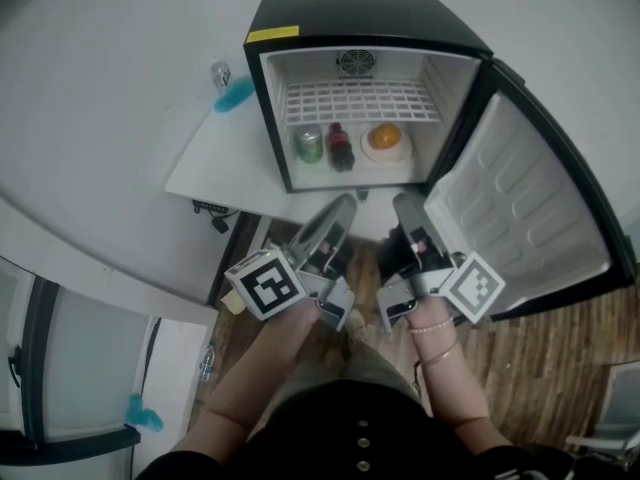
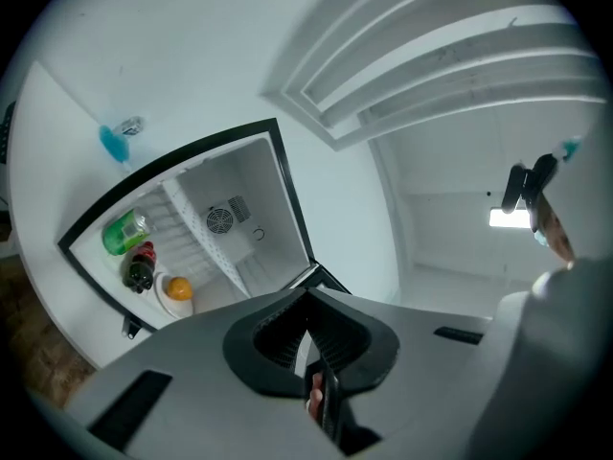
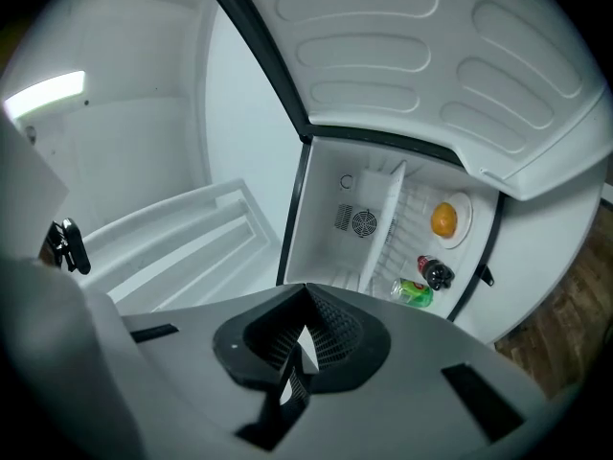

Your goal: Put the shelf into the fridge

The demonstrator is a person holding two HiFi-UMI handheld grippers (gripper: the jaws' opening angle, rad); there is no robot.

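1. Nearest, the person's left hand [image 1: 288, 320] and right hand [image 1: 436, 320] each held a tool above the wooden floor [image 1: 535, 360]. A marker cube sat on each tool, the left cube [image 1: 265, 283] and the right cube [image 1: 474, 288].
2. The left tool [image 1: 345, 204] had its jaws together with nothing between them. It pointed at the fridge opening from just short of it and touched nothing.
3. The right tool [image 1: 404, 201] also had its jaws together and empty. It pointed the same way, beside the left tool but apart from it.
4. The black fridge [image 1: 350, 13] stood on a white counter [image 1: 212, 166]. Its door [image 1: 520, 208] was swung wide open to the right.
5. The shelf [image 1: 360, 100], a white wire grid, was already inside the fridge. It lay level in the upper half and reached from the left wall to the right wall.
6. Under the shelf, on the fridge bottom, stood a green can [image 1: 309, 144] at left and a dark bottle [image 1: 341, 146] in the middle. At right was an orange [image 1: 385, 135] on a plate [image 1: 386, 154].
7. Farther in, a round fan vent [image 1: 356, 63] sat on the back wall above the shelf.
8. A yellow sticker [image 1: 272, 34] was on the top front edge of the fridge, at left.
9. To the far left, a clear bottle with blue contents [image 1: 230, 88] sat on the counter beside the fridge.
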